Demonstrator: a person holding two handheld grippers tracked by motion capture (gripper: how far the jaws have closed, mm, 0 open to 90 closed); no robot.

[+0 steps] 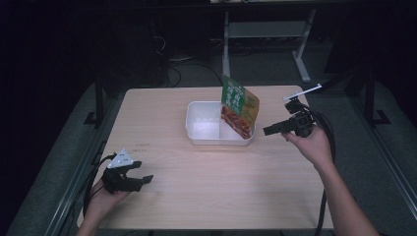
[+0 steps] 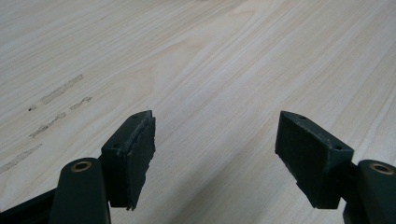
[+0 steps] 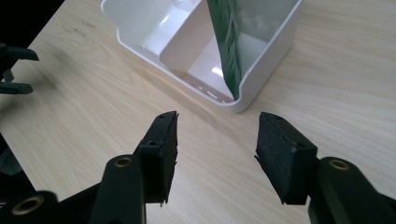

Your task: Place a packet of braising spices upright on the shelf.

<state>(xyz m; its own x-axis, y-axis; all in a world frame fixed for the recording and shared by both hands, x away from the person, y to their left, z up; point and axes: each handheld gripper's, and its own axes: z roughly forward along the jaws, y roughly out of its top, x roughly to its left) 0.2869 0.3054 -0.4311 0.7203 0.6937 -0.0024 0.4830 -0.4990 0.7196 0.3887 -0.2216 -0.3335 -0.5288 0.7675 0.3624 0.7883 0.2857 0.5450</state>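
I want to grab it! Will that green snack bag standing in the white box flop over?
Probably. The green snack bag is thin and leans on the white box wall, so a push may tip it. It looks light and crinkly, so it would likely bend when squeezed.

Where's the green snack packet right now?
In the high view the green snack packet stands tilted in the right compartment of the white divided container, mid-table toward the far edge, just left of the right claw.
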